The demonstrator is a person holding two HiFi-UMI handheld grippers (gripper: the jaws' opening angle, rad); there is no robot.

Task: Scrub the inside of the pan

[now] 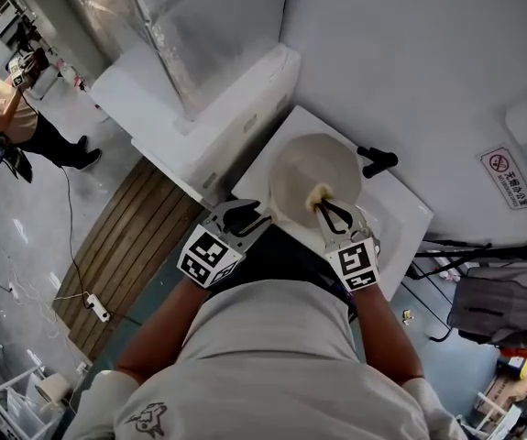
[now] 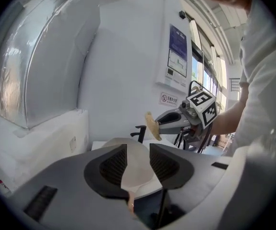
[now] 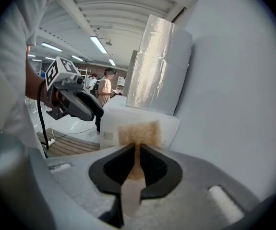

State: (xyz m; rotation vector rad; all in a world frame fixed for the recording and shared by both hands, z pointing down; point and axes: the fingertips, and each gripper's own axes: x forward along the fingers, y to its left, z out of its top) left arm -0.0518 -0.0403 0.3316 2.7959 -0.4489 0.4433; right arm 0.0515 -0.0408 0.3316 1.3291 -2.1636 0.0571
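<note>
The left tongs (image 2: 138, 159) stand fairly wide, and the pads press on the near edge of the pan (image 1: 313, 168), so I judge that they carry it. The pan is pale cream. It is raised and tilted above the white tabletop (image 1: 400, 214), with its inside turned up toward the person. Whether the black part (image 1: 378, 160) at its far right is the pan's handle or something fixed on the tabletop, I cannot tell.

The sponge (image 1: 319, 195) is tan and rough. In the head view it lies over the lower right of the pan's inside. In the left gripper view it seems to hang just above the pan, so I cannot say that the 2 are touching.

The right tongs (image 3: 138, 157) are narrow and closed on the sponge, most of which sticks out beyond the tips.

As for progress, both tools are in place: 1 holds the pan, 1 holds the sponge. The inside looks clean and dry, with no foam, water or marks. I think the scrubbing is at its start or paused, and most of the rubbing is left to do.
</note>
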